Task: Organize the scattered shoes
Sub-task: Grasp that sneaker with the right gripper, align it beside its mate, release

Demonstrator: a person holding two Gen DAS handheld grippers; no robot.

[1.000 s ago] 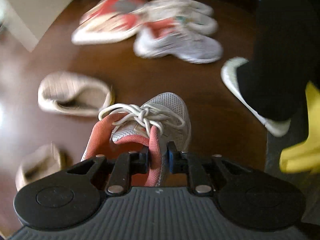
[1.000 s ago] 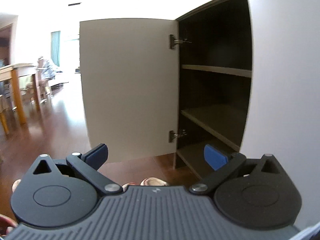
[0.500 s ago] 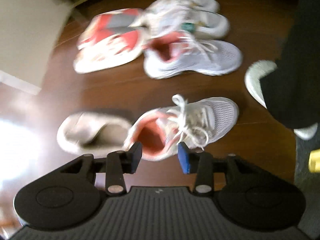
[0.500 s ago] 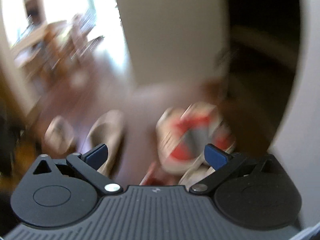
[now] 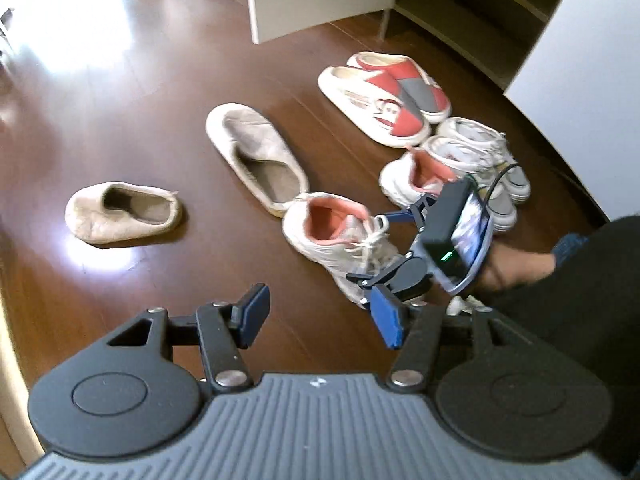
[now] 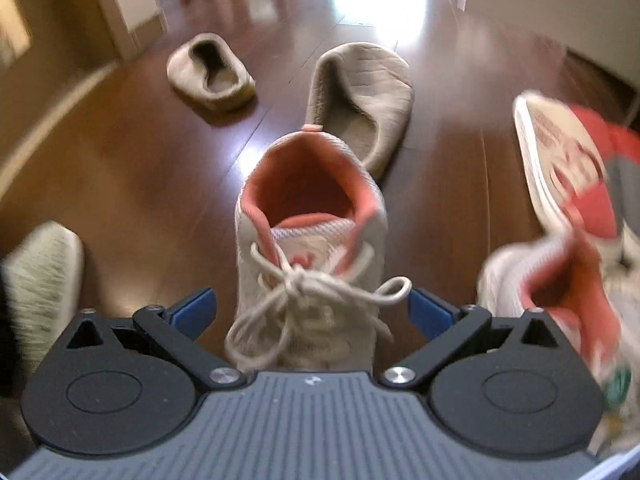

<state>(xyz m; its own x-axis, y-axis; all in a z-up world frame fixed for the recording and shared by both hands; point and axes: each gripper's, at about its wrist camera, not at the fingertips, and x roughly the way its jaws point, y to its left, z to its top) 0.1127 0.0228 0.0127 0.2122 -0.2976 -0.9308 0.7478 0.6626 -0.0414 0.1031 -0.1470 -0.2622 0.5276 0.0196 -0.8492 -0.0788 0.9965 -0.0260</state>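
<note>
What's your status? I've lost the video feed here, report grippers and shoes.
Left gripper open, empty, above bare floor. Right gripper open, straddling the pink-lined sneaker, not yet closed. Beige slipper sits at the sneaker's heel. Cabinet open.

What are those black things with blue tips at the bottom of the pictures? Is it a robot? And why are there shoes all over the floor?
It is no robot. A person holds a grabbing tool in each hand, and each tool carries a small camera looking forward along its two blue-tipped fingers.

One picture comes from the left claw, which is open and holds nothing. It also shows the other tool from the side.

The other picture comes from the right claw. It is open too, with a white sneaker with a pink lining between its fingers, not yet squeezed.

On the brown floor lie two beige slippers, a pair of red and white slippers, and more sneakers near an open cupboard. The person is tidying them.
</note>
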